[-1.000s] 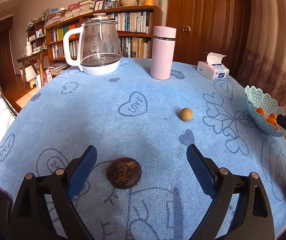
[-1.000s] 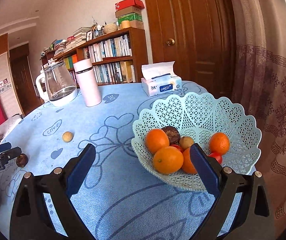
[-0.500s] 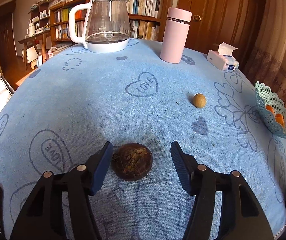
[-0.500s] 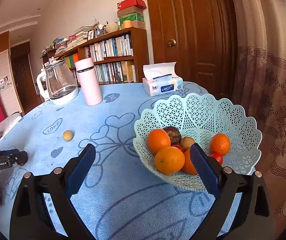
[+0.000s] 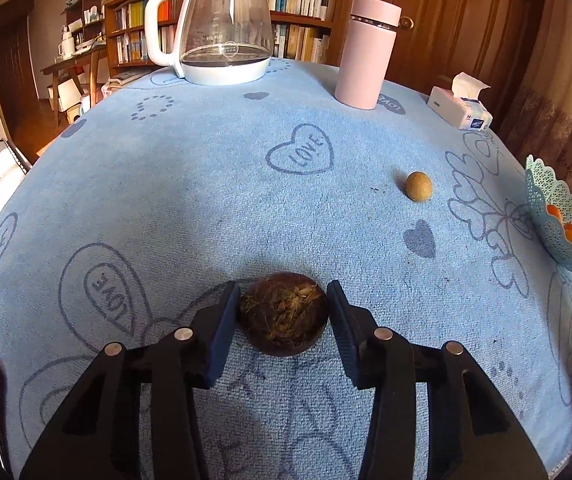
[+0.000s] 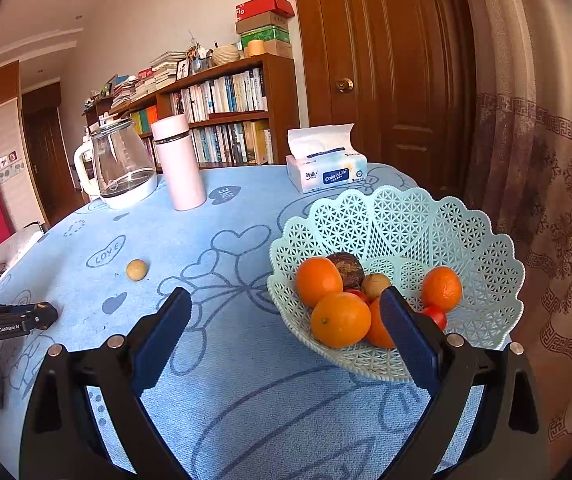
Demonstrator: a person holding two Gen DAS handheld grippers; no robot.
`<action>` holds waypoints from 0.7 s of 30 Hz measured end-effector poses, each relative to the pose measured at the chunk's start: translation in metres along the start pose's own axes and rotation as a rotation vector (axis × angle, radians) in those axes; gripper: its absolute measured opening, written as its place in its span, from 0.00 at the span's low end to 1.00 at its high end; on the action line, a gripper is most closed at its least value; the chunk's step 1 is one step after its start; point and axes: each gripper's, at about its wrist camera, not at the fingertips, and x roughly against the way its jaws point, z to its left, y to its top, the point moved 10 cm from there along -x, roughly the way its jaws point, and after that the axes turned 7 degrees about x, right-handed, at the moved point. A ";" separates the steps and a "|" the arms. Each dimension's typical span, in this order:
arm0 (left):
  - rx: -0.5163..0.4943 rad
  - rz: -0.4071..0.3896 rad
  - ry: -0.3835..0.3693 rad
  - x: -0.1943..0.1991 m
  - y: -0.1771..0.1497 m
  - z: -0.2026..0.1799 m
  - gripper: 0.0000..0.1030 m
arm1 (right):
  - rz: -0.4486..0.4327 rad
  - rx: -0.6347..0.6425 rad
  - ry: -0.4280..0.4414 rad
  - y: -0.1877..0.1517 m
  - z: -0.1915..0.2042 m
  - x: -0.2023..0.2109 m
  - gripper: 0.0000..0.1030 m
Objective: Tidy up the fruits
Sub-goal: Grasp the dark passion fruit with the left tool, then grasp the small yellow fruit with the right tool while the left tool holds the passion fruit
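A dark brown, rough round fruit point(image 5: 283, 316) lies on the blue tablecloth close in front of the left wrist camera. My left gripper point(image 5: 283, 293) is closing, and both blue pads touch the fruit's sides. A small tan fruit point(image 5: 418, 186) lies further right on the cloth, also seen as the tan fruit point(image 6: 136, 269) in the right wrist view. The pale green lattice basket point(image 6: 406, 216) holds oranges point(image 6: 340, 320), a dark fruit, a tan one and red ones. My right gripper point(image 6: 286, 304) stands open beside the basket's near left rim, holding nothing.
At the far side of the round table stand a glass kettle point(image 5: 221, 28), a pink flask point(image 5: 366, 52) and a tissue box point(image 5: 462, 108). The basket point(image 5: 554, 208) sits near the table's right edge, by a curtain point(image 6: 546, 160). Bookshelves and a door stand behind.
The left gripper sank and tipped down toward the dark fruit, and its jaws narrowed from wide apart to touching the fruit's sides. The right gripper and the basket kept still.
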 end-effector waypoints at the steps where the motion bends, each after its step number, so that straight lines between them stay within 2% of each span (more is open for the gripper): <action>1: 0.001 0.000 -0.003 0.000 0.000 0.000 0.43 | 0.000 0.000 0.000 0.000 0.000 0.000 0.93; 5: 0.004 -0.016 -0.026 0.004 0.001 -0.002 0.43 | 0.002 0.000 -0.004 -0.001 0.000 -0.001 0.93; 12: 0.008 -0.114 -0.034 0.023 0.010 -0.004 0.43 | 0.014 0.039 -0.027 -0.001 0.009 -0.003 0.93; 21: 0.015 -0.162 -0.027 0.032 0.017 -0.004 0.43 | 0.050 0.110 0.087 0.015 0.072 -0.023 0.93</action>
